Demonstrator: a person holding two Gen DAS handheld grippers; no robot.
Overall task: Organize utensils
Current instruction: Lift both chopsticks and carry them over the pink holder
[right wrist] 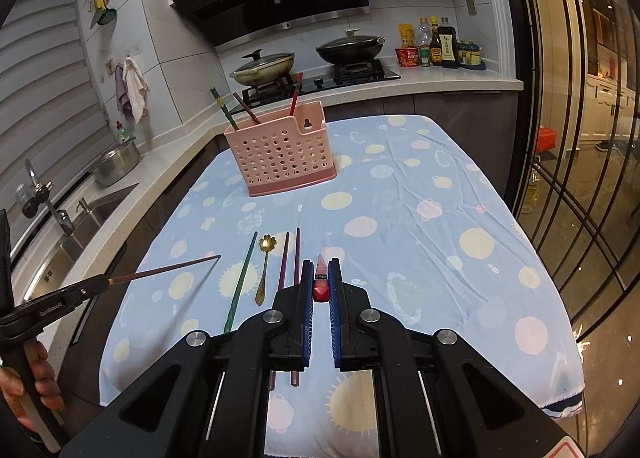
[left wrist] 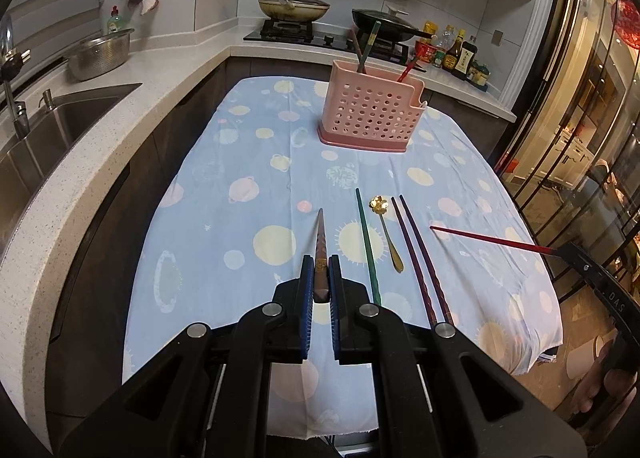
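Chopsticks and a small gold flower-bowled spoon point(left wrist: 385, 232) lie side by side on a blue tablecloth point(left wrist: 240, 146) printed with planets and suns. Beside the spoon rest a green chopstick point(left wrist: 368, 246) and a dark purple pair point(left wrist: 420, 254). The left gripper point(left wrist: 321, 272) has its blue-padded jaws closed around the thick end of a brown chopstick point(left wrist: 321, 242), whose tip points forward above the cloth. The right gripper point(right wrist: 321, 278) is likewise clamped on a red chopstick point(right wrist: 321, 280). At the table's far end stands a pink perforated utensil holder point(right wrist: 280, 154), with green, brown and red chopsticks already upright inside. Behind it are a stove point(right wrist: 352, 72) with two lidded pans.
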